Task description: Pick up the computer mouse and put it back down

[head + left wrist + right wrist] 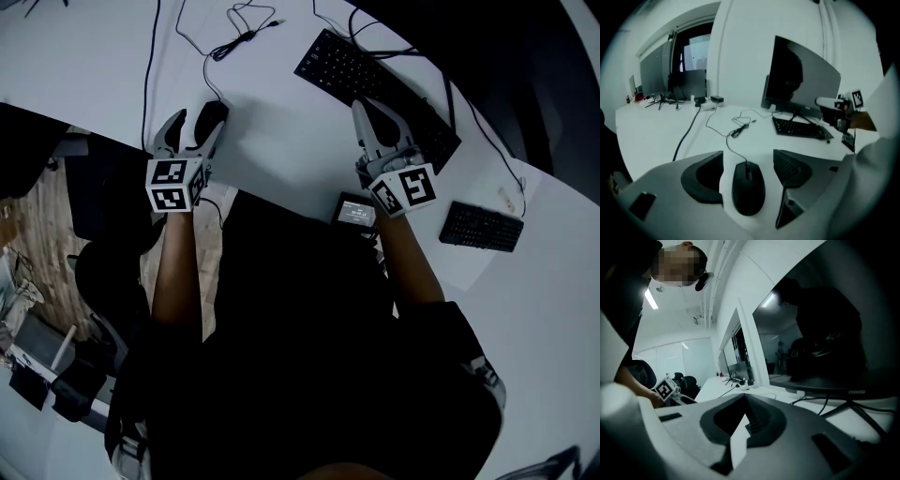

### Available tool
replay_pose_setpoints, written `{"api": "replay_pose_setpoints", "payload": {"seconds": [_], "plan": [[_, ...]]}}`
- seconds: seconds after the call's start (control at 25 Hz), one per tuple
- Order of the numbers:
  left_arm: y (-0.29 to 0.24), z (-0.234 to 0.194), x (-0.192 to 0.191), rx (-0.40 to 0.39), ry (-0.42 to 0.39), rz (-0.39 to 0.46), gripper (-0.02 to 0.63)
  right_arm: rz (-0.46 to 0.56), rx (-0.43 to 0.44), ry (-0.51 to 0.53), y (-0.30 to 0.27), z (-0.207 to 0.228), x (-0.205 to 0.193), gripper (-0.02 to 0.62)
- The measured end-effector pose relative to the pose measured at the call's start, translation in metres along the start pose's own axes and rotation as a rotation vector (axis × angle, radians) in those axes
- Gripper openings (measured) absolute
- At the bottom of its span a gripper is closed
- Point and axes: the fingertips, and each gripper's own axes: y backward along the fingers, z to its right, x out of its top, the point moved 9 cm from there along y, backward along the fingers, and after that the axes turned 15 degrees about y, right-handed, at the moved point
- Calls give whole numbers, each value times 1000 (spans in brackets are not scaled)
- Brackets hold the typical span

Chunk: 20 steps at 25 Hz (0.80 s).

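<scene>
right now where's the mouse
On the desk at the head view's left, the mouse lies between the left gripper's open jaws, left of the keyboard.

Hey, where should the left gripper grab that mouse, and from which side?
Grip the mouse across its two long sides at mid-body, coming from its rear end, opposite the cable. It is narrow there, and the open left gripper has its fingers on either side.

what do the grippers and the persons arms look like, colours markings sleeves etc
The left gripper and the right gripper both have pale grey, smoothly curved shells, with dark ribbed pads lining the jaws. Each carries a white cube printed with black square markers at its rear. The person wears a dark top whose sleeves leave the forearms uncovered.
</scene>
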Motion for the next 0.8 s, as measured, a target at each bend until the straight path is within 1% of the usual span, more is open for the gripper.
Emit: {"api": "replay_pose_setpoints", "payload": {"seconds": [0.08,0.12,0.2,0.28,0.32,0.4,0.44,0.48,0.64,0.8], "plan": [[20,8,18,-27,35,103,318,40,-15,18,11,1,9,3],[32,14,26,-43,44,156,297,59,-21,28,17,1,14,3],[57,29,42,-92,52,268,228,97,-27,53,33,1,26,3],[81,47,54,-176,58,380,167,134,-27,79,49,-1,36,3],[93,56,59,-219,55,432,121,151,-27,91,57,-2,41,3],[116,73,68,-277,42,517,36,183,-32,117,72,-4,52,3],[127,81,72,-292,38,548,8,196,-42,133,80,-6,57,3],[136,89,74,-301,34,576,-5,211,-57,151,86,-7,62,3],[166,108,72,-309,20,672,-5,278,-128,185,113,-15,79,3],[188,120,58,-324,36,722,-5,315,-194,190,142,-27,88,3]]}}
